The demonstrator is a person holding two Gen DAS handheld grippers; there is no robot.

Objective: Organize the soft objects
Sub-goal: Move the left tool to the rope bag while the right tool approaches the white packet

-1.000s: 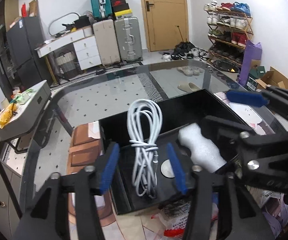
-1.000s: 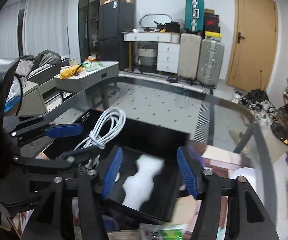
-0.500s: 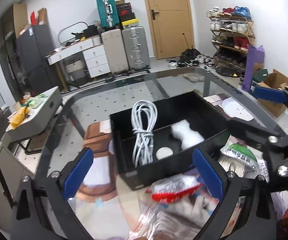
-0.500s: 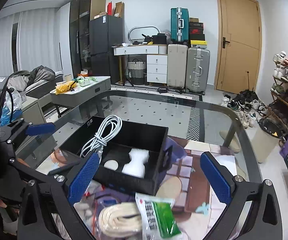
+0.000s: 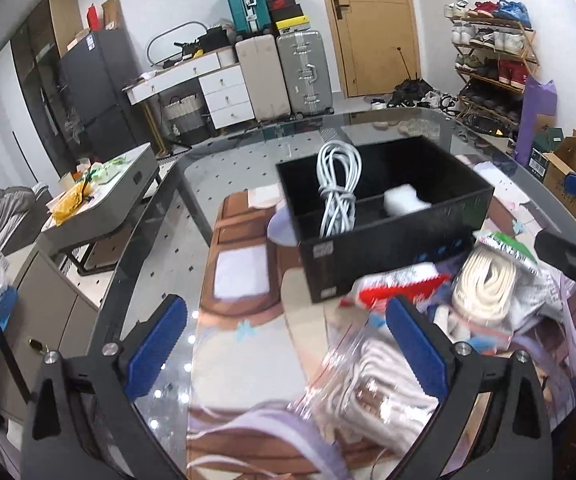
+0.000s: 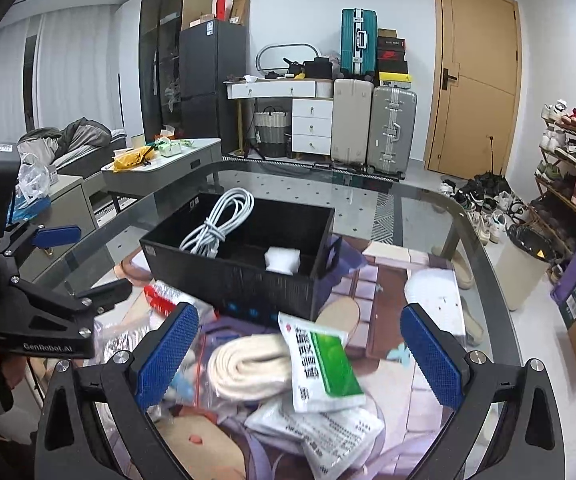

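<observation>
A cable [image 6: 217,222] and foam [image 6: 283,259] are already seen in the box [image 6: 247,276]; bagged items [image 6: 271,368] at lower centre are left. Both claws, left [image 5: 283,354] and right [image 6: 300,354], are released and empty.

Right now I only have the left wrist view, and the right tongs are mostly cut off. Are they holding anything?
Observer: No. The right tongs are wide open, with nothing between the pads.
Operator: What sits below them?
Observer: A cream roll in a clear bag. A green-and-white packet lies across its right end. Both are in front of the black box.
Operator: Anything else near that packet?
Observer: Yes. White printed sachets lie partly beneath it, on the side nearer the tongs.
</observation>
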